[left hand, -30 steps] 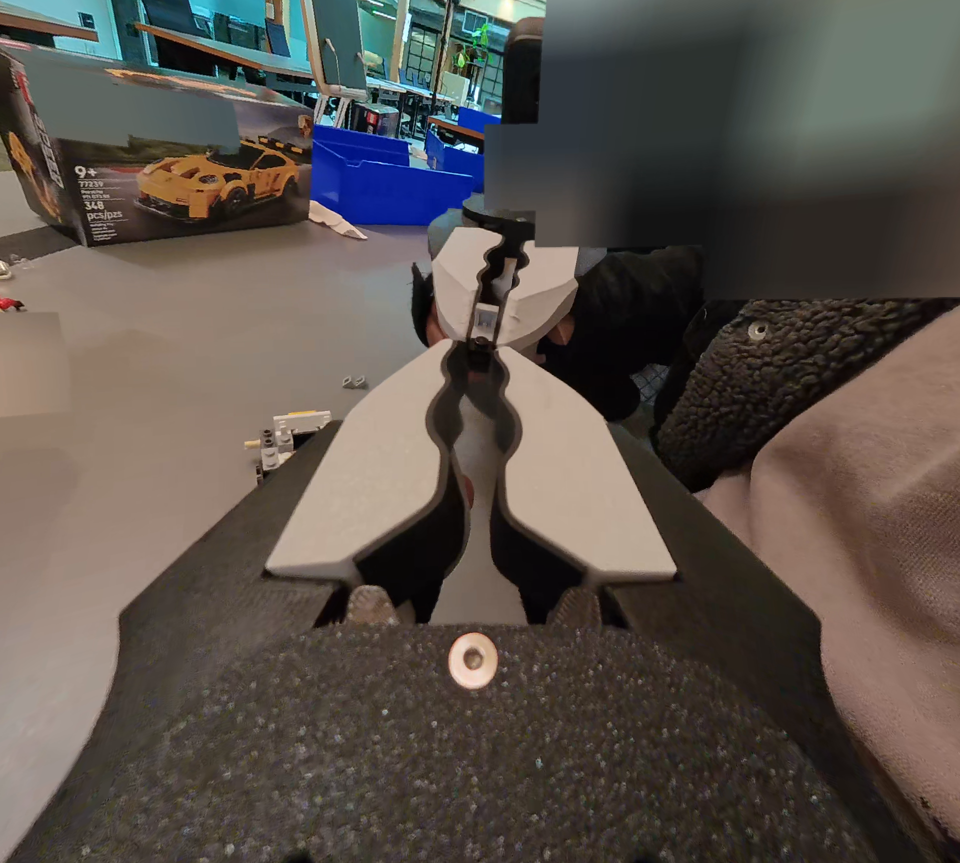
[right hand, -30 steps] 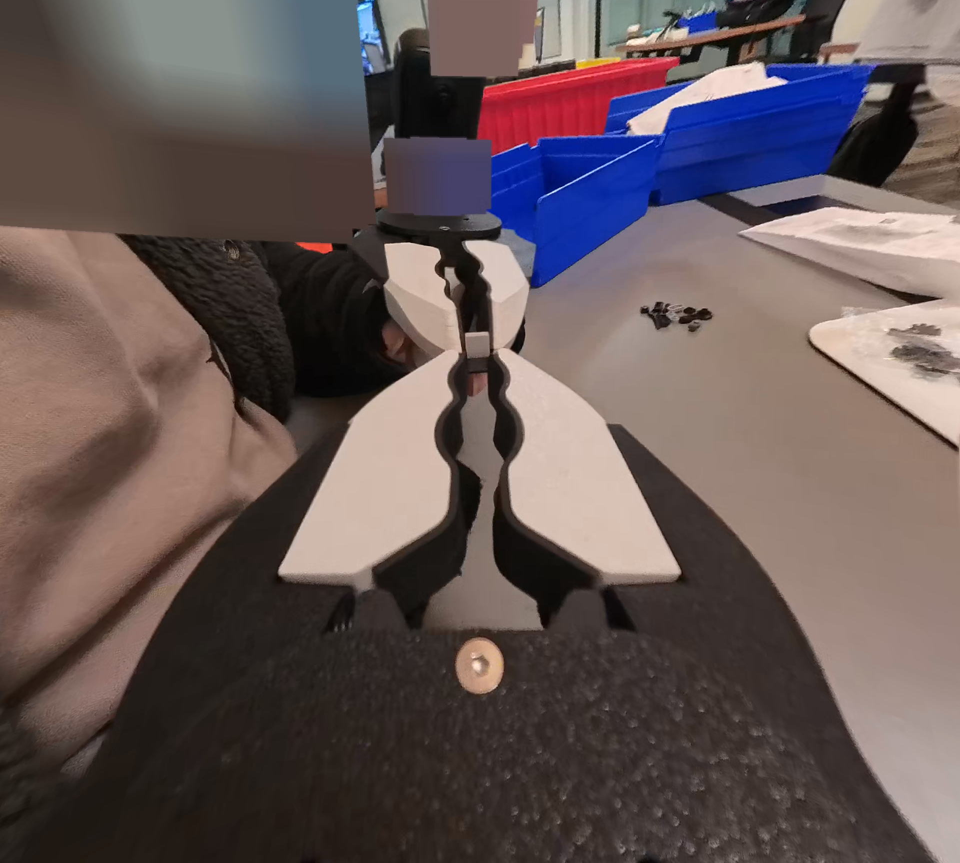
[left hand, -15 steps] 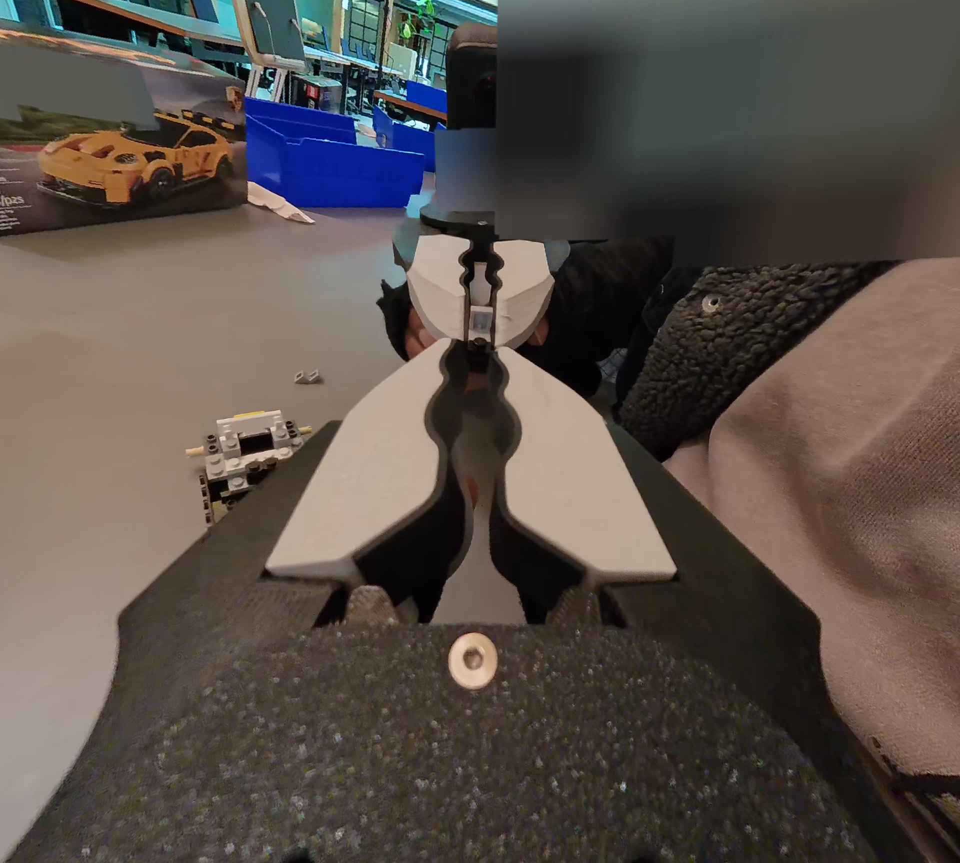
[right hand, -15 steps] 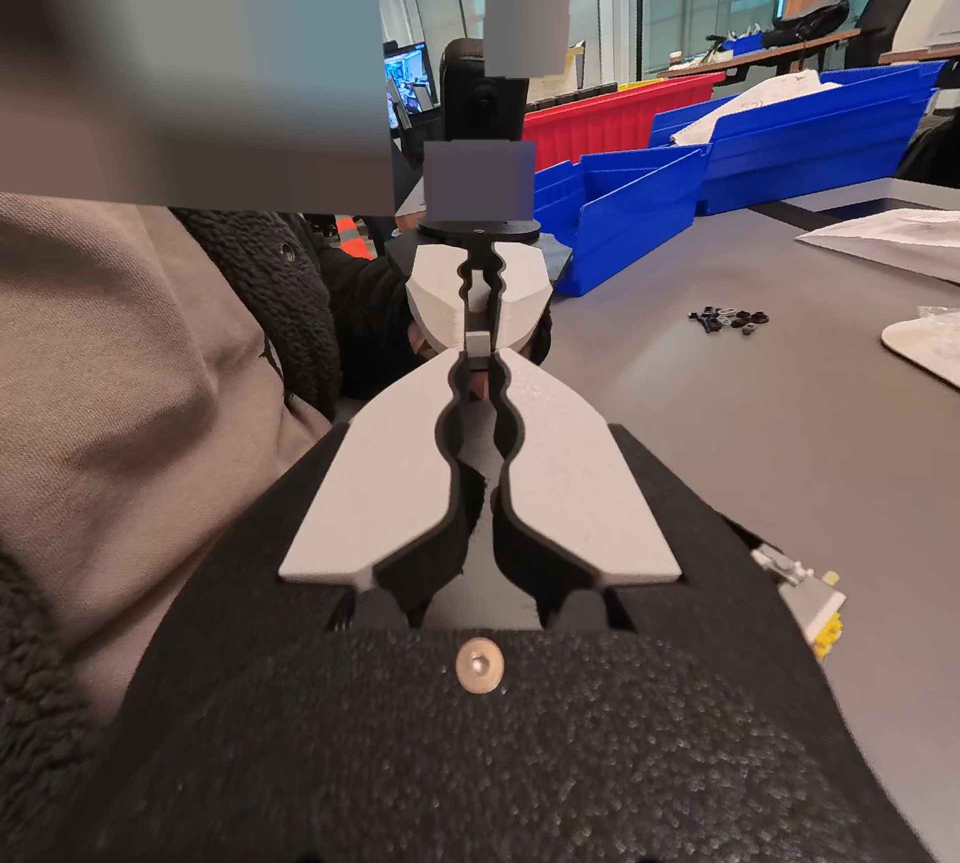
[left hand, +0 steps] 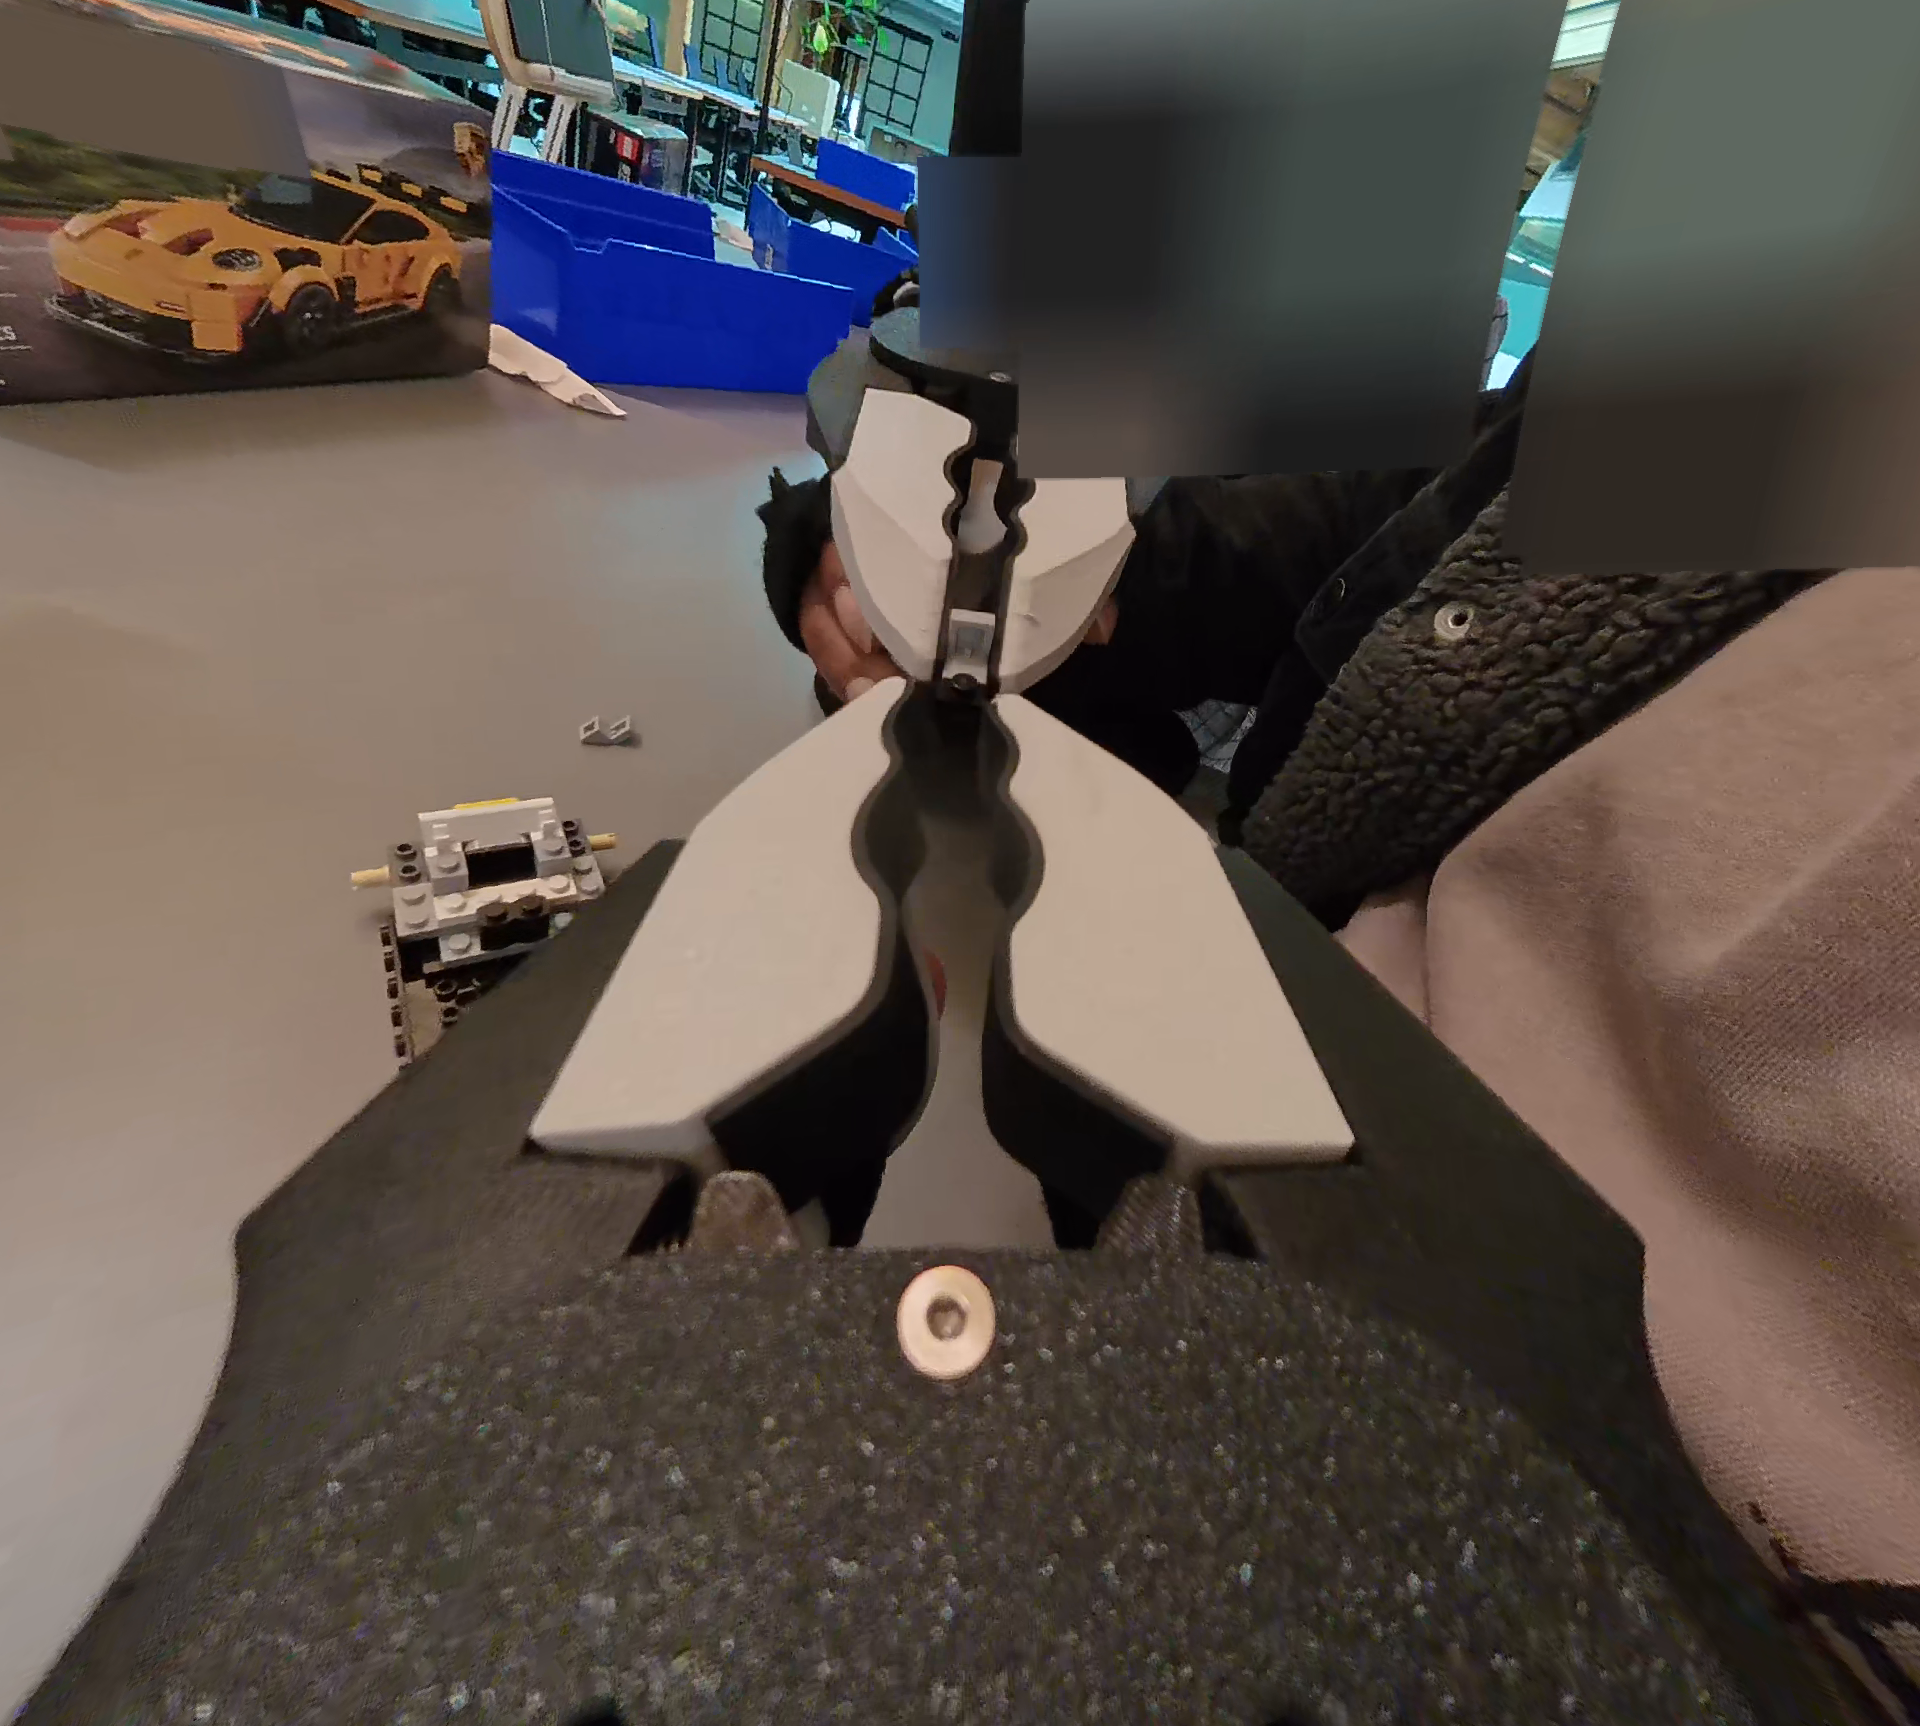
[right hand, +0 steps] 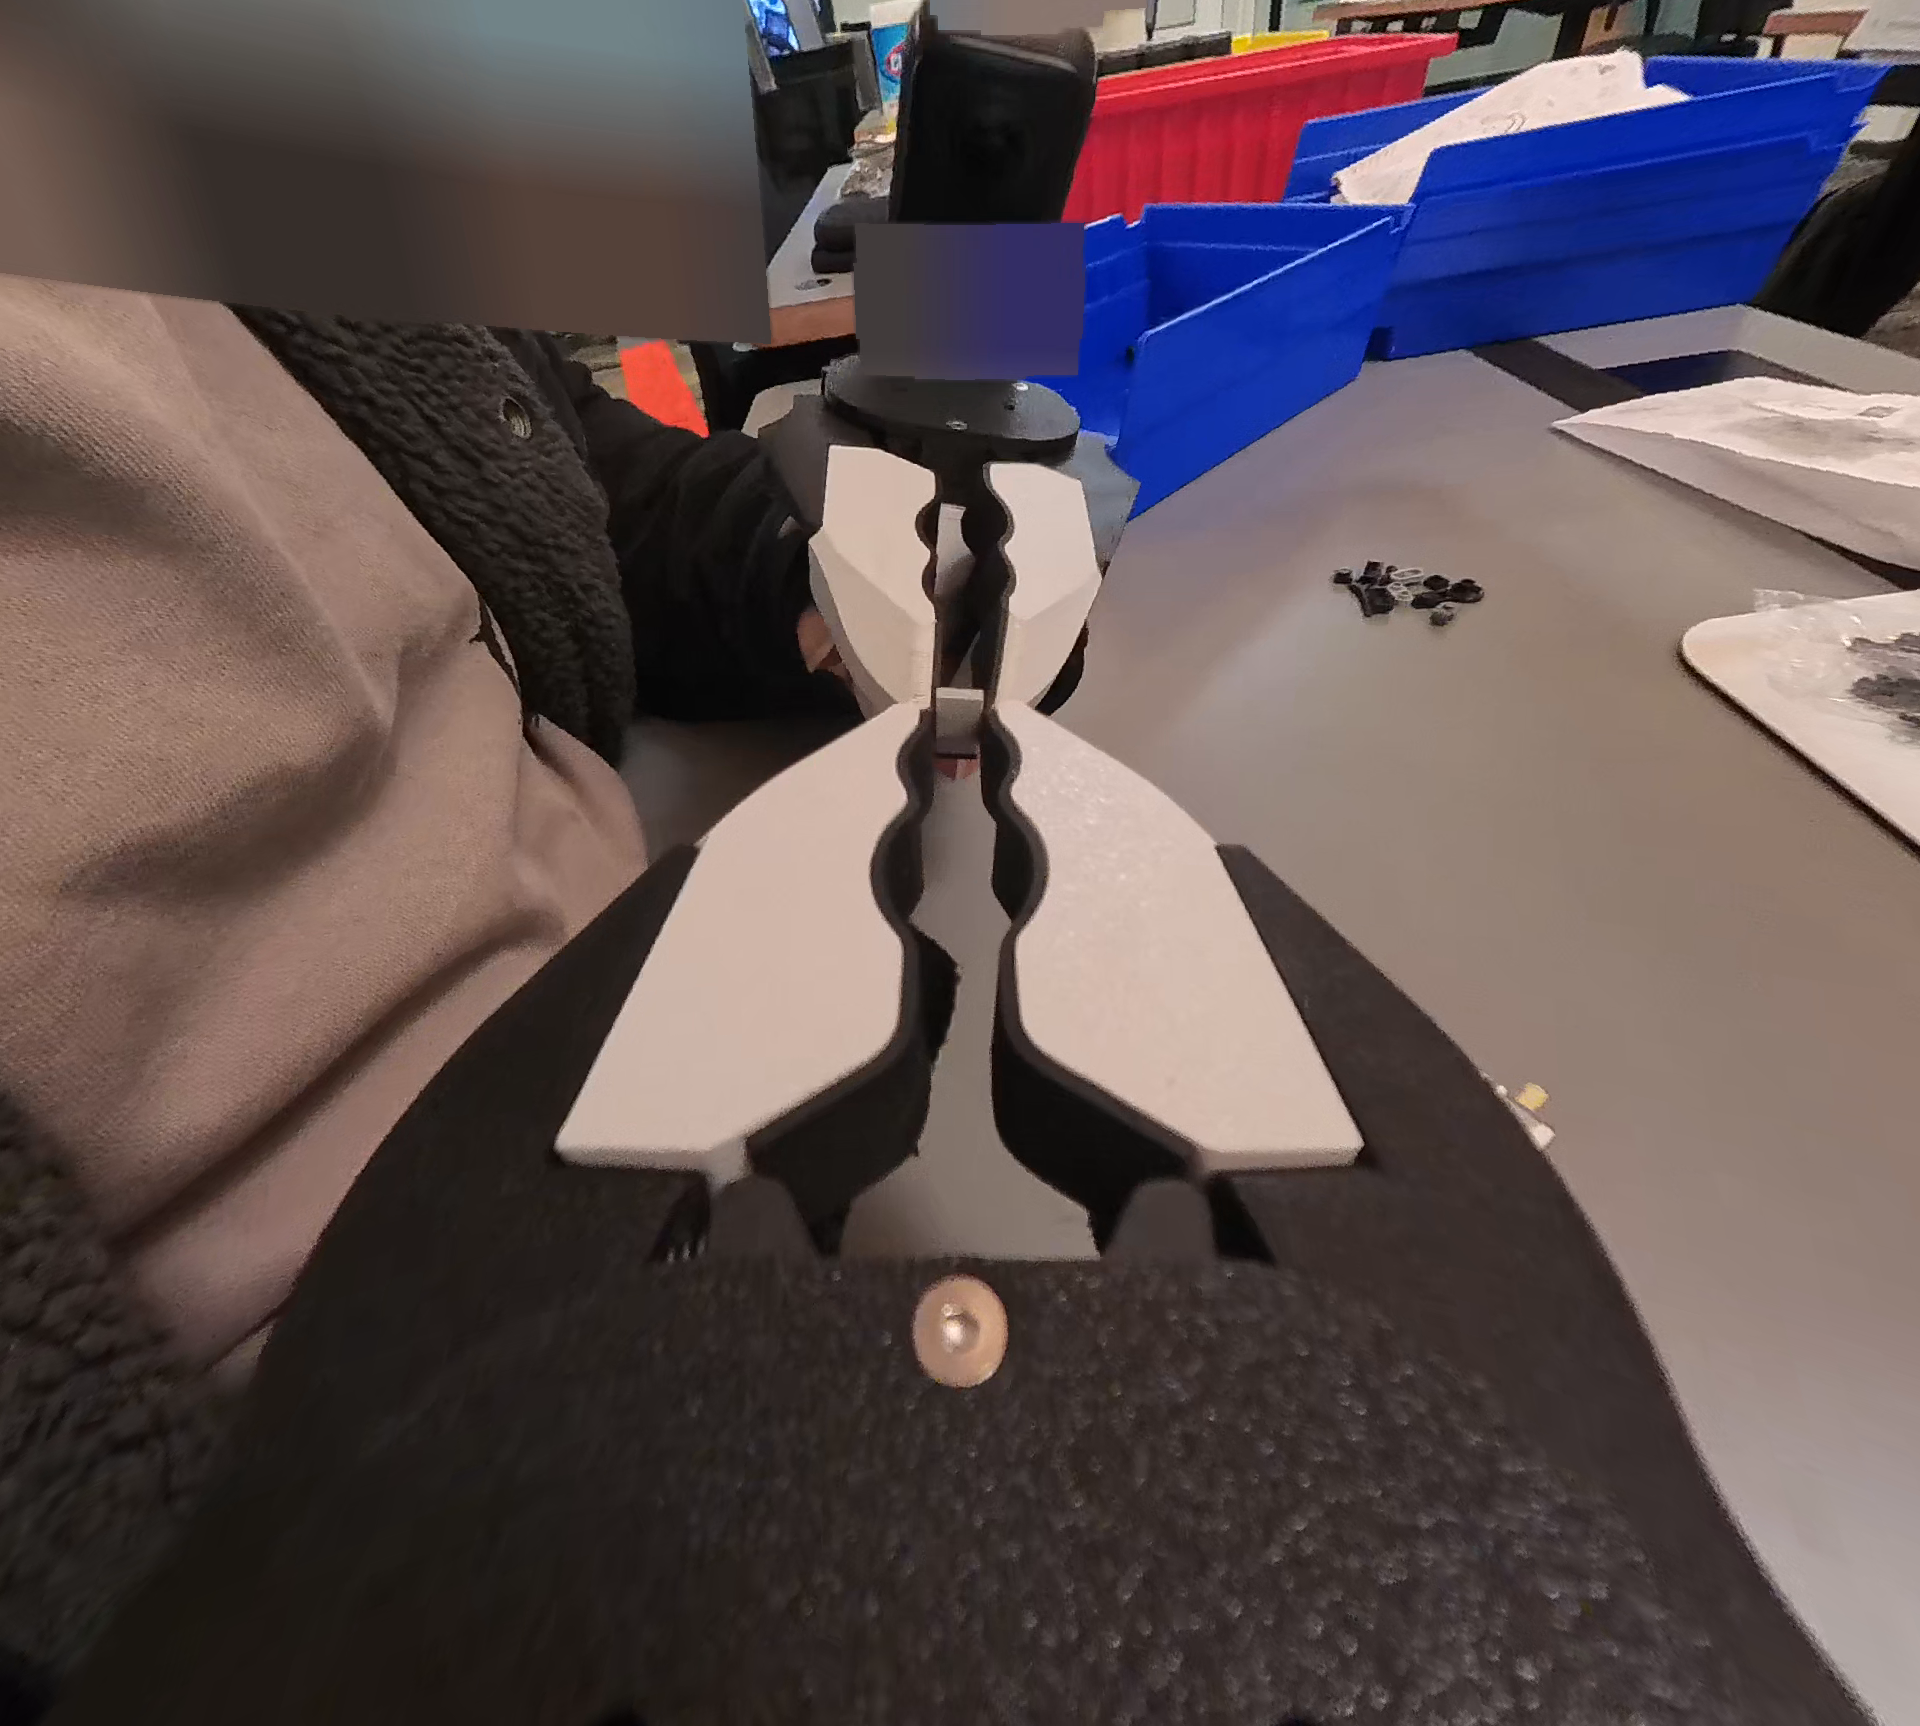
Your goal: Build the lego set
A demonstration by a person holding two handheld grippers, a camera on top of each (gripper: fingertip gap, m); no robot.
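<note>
Grey brick (left hand: 968, 640) still pinched between both grippers, chassis (left hand: 480, 887) more exposed

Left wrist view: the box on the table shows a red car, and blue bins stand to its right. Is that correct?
Not quite. The car on the box is yellow, not red, as the left wrist view shows. The blue bins do stand to its right.
</note>
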